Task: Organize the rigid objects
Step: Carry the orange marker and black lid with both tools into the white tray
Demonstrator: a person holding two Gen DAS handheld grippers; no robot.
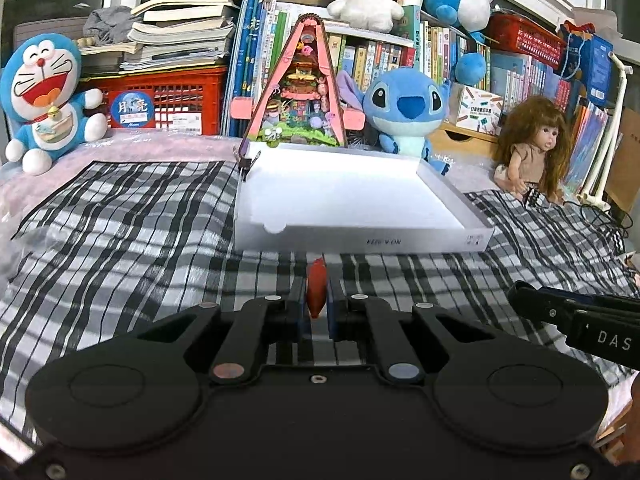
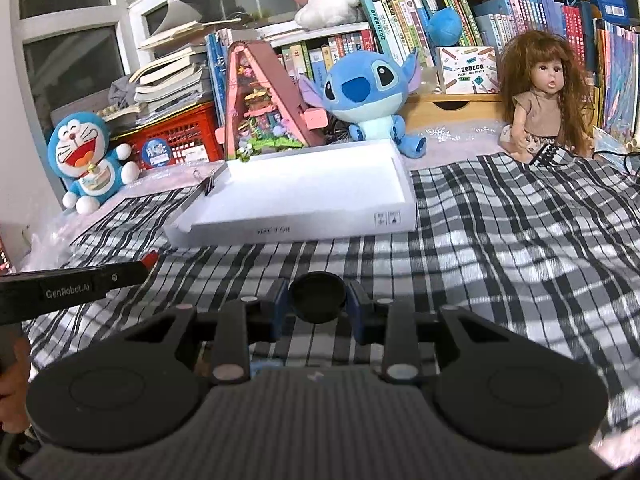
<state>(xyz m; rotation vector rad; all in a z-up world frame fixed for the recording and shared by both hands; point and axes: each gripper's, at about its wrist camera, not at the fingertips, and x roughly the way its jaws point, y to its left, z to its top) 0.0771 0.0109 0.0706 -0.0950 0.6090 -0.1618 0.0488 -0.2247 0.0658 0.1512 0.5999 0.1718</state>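
Observation:
In the left wrist view my left gripper [image 1: 316, 292] is shut on a small flat red piece [image 1: 316, 286] that stands on edge between the pads, above the checked cloth. My right gripper [image 2: 318, 302] is shut on a round black cap [image 2: 318, 298], seen in the right wrist view. Ahead of both lies a shallow white box tray [image 1: 360, 240] [image 2: 292, 232] with a black binder clip [image 1: 244, 160] [image 2: 210, 188] on its far left corner. The right gripper's side shows at the right edge of the left view [image 1: 580, 320]; the left gripper's finger [image 2: 80, 286] shows at the left of the right view.
A black-and-white checked cloth [image 1: 120, 220] covers the surface. Behind the tray stand a pink triangular toy house [image 1: 298, 88], a blue Stitch plush [image 1: 404, 108], a Doraemon plush [image 1: 44, 100], a long-haired doll [image 1: 532, 148], a red crate [image 1: 176, 100] and shelves of books.

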